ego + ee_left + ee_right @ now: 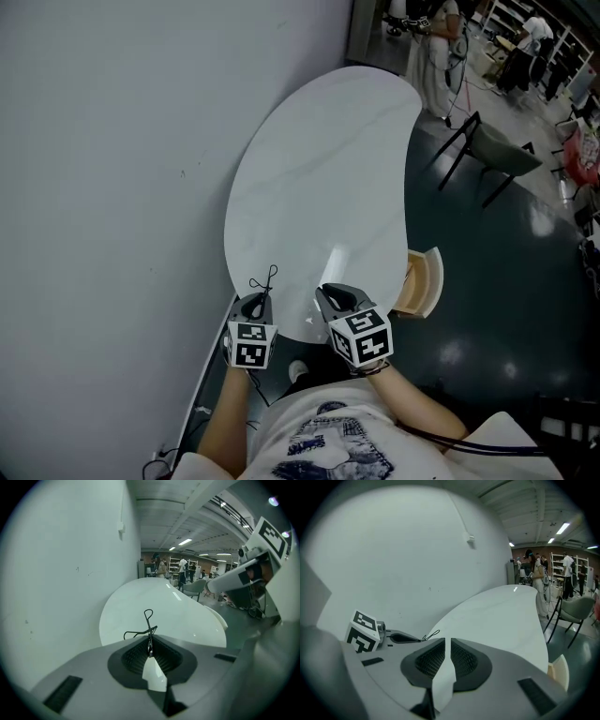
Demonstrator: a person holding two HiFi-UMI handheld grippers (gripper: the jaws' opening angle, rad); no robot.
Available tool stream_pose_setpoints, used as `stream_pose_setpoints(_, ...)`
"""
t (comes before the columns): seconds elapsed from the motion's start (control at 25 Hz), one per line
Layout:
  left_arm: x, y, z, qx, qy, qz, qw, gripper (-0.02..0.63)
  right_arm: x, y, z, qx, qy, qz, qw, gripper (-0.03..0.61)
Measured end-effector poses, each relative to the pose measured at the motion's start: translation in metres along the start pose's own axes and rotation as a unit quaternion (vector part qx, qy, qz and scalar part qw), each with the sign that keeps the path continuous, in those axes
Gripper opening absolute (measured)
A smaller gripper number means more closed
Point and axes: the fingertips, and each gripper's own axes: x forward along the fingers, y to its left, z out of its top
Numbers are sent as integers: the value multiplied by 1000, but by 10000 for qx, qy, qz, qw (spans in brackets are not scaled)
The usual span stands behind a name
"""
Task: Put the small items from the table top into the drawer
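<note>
- The left claw (255, 298) is clamped on a thin black wire item (267, 278). In the left gripper view the wire is pinched between the two ribbed pads (136, 654), and its looped end sticks out past the tips towards 12 o'clock.
- In the head view this claw and the wire hang over the near edge of the white oval desk (319, 159), at about 7 o'clock on the desk top. The wire looks clear of the surface.
- The right claw (336, 292) sits just beside the left one, at about 6 o'clock on the desk. Its jaws are almost together, with only a narrow slit between them.
- The right gripper view shows nothing in that slit, only the white desk top behind it.
- Each gripper carries a cube with black-and-white square markers: the left cube (250, 343) and the right cube (361, 337). Both cubes are at the 6 o'clock end, nearest the person's forearms.
- The drawer (427, 281) stands pulled open at the desk's 4 o'clock edge, wood-coloured inside and well apart from the wire item.
- A plain grey wall (103, 187) runs along the desk's 9 o'clock side.
- A dark-legged chair (497, 155) stands on the glossy dark floor at about 2 o'clock, and people stand further off near 1 o'clock.
</note>
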Motion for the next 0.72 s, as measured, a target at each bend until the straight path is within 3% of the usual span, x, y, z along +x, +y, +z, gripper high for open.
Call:
stream_pose_setpoints(0.32,-31,-36,-3,307,-246,-525,9978,45,-56,19,-29,268,-267,-540,9978,54)
stream_pose_setpoints(0.72,-33,-119,19,712,-461,-1207,9891,44,-123,-23,-55,716,-556,-1208,9885,52)
